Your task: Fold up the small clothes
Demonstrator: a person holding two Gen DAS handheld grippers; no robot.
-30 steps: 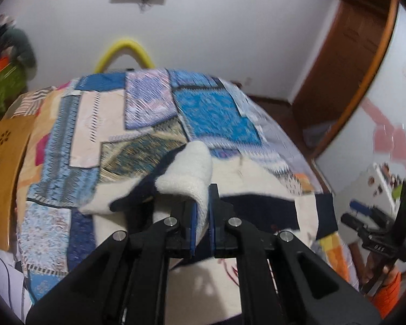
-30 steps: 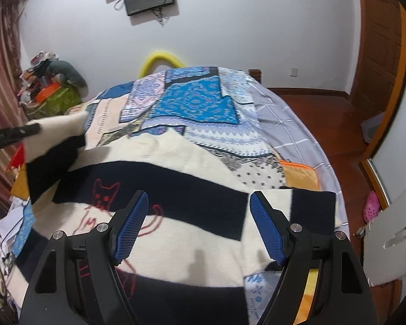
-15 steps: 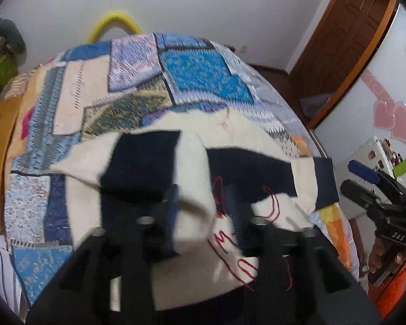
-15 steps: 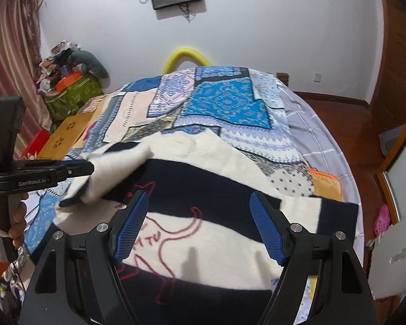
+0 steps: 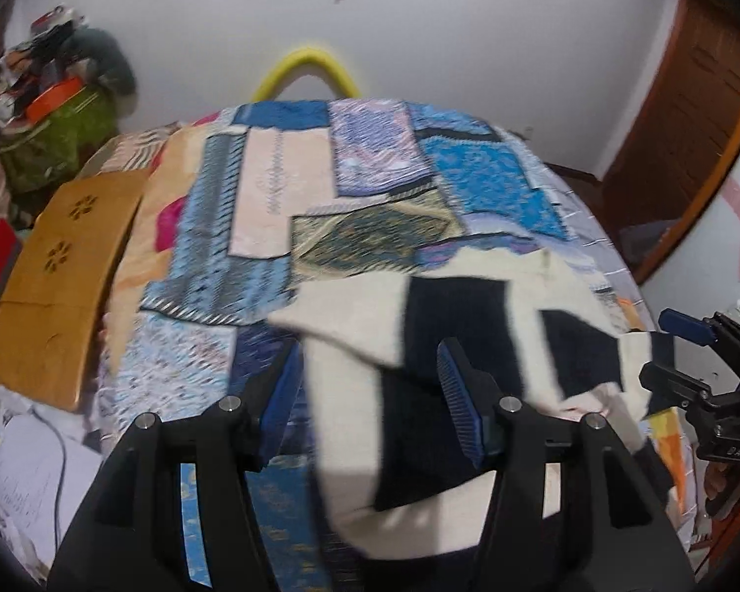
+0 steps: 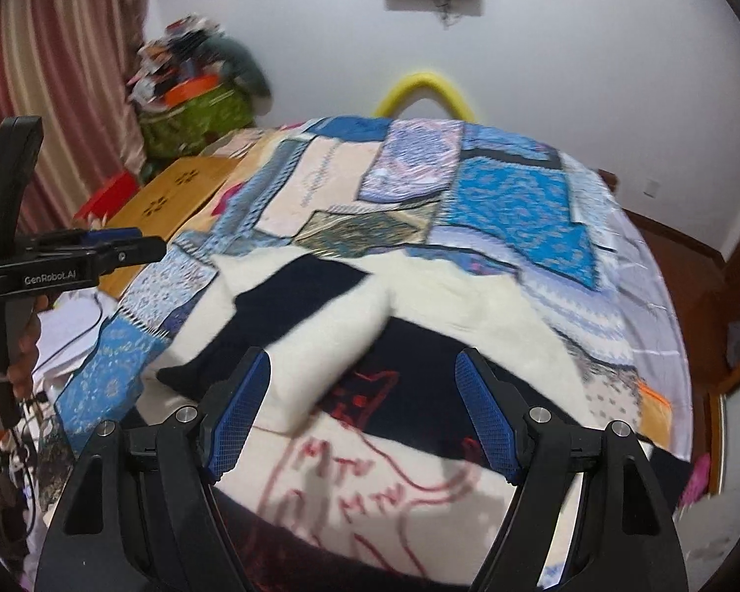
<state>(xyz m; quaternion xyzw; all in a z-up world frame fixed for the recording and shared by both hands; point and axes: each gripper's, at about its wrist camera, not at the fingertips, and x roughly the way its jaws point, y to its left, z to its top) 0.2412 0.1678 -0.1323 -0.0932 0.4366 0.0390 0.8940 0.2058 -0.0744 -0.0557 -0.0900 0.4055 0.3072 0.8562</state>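
Observation:
A small cream and navy striped sweater [image 6: 419, 325] with a red cat drawing lies on the patchwork bedspread [image 6: 513, 207]. Its left sleeve [image 6: 291, 315] is folded across the body. In the left wrist view the sweater [image 5: 459, 325] lies just ahead of my left gripper [image 5: 370, 394], which is open and empty above the sleeve. My right gripper [image 6: 365, 414] is open and empty above the sweater's front. Each gripper shows in the other's view: the right gripper [image 5: 685, 360] at the right edge, the left gripper [image 6: 89, 256] at the left edge.
A wooden board [image 5: 59, 276] lies at the bed's left side, with papers and cables [image 5: 24, 473] below it. A green bag with clutter [image 6: 197, 113] stands by the wall. A yellow arch [image 6: 424, 84] rises behind the bed. A wooden door [image 5: 690, 113] is at right.
My left gripper let go of the sleeve, opened and pulled back to the left. The sleeve now lies folded over the sweater's body. My right gripper stayed open, its view shifting slightly.

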